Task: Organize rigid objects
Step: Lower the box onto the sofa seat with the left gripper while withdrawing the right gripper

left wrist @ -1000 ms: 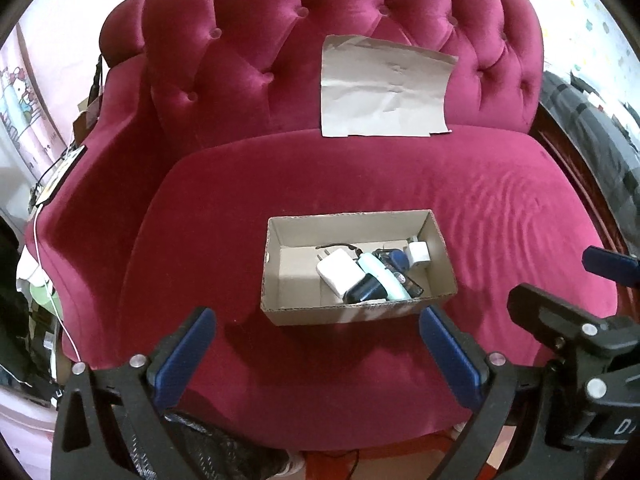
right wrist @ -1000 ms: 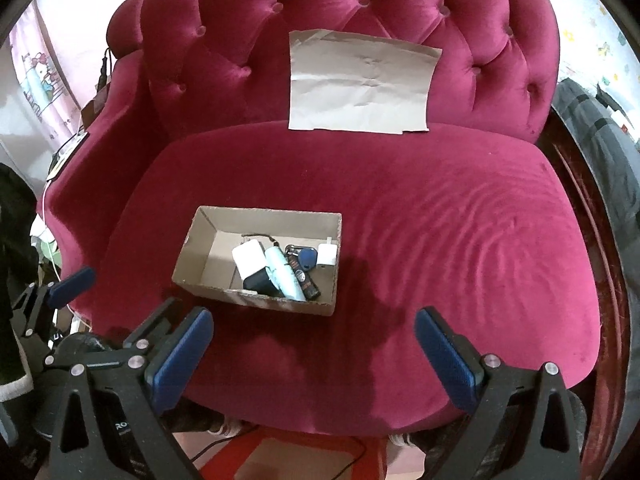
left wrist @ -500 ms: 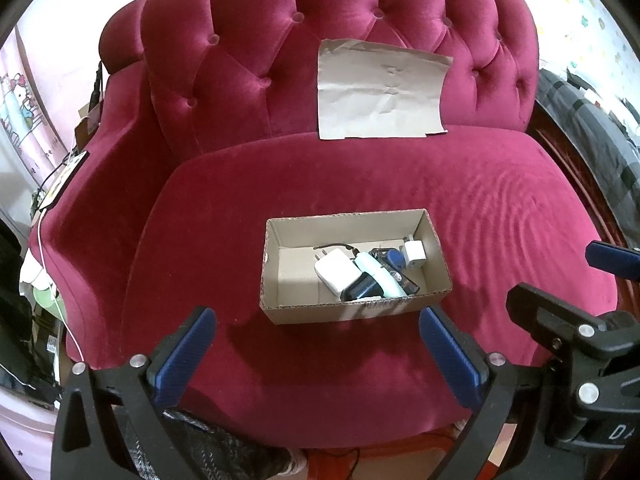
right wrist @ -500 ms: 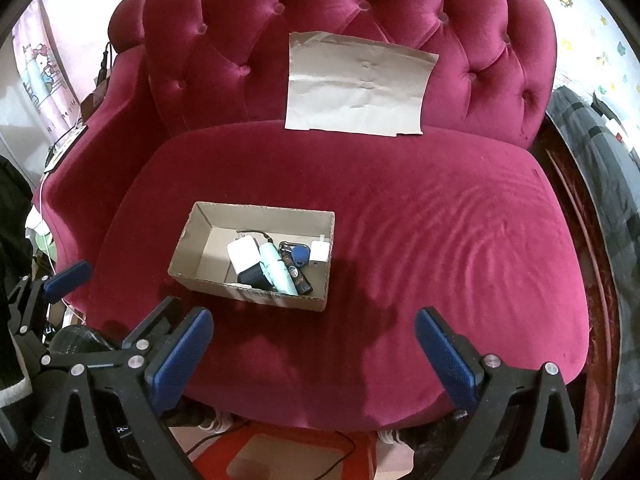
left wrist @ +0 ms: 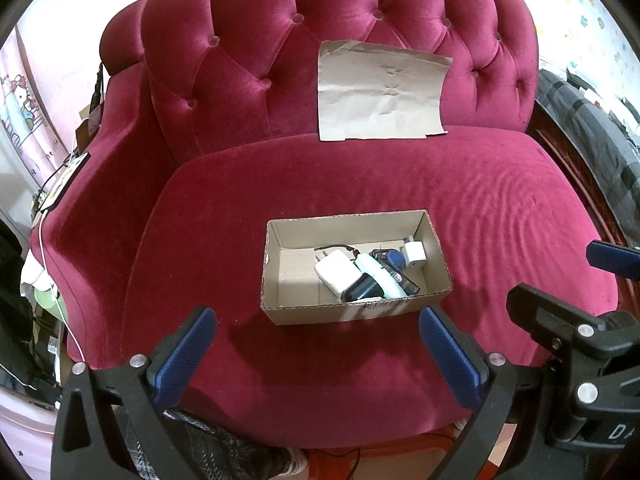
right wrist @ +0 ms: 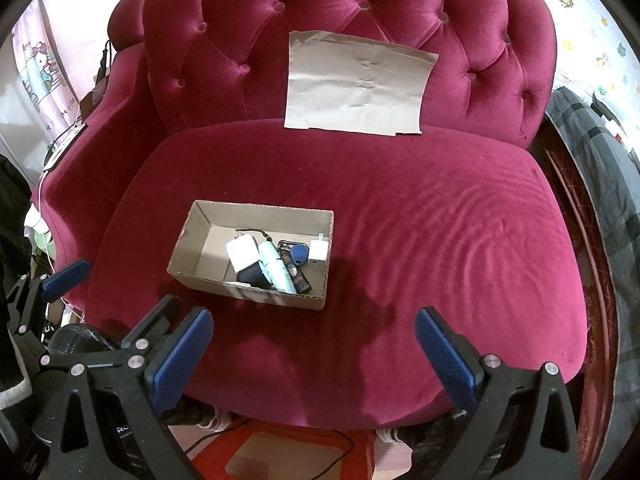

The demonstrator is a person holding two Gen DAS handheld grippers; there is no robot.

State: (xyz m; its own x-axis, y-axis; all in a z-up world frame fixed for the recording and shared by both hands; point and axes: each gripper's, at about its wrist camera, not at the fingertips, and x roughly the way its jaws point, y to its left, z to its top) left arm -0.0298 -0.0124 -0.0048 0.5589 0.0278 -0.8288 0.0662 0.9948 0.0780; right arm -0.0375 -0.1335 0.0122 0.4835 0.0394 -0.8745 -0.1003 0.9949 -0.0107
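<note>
Leaning on sofa backrest: brown paper; cardboard box on seat.

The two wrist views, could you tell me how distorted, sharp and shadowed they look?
Left wrist view: strong fisheye bending, dark vignette corners, cardboard box sharp, shadow on the seat before it. Right wrist view: same curvature, sofa evenly lit, a soft dark shadow right of the box, no glare.

- Cardboard box, open-topped, sits on the red sofa seat.
- Inside the box, bunched toward its right end: large white charger, pale-green tube, black adapter, blue key fob, small white plug cube.
</note>
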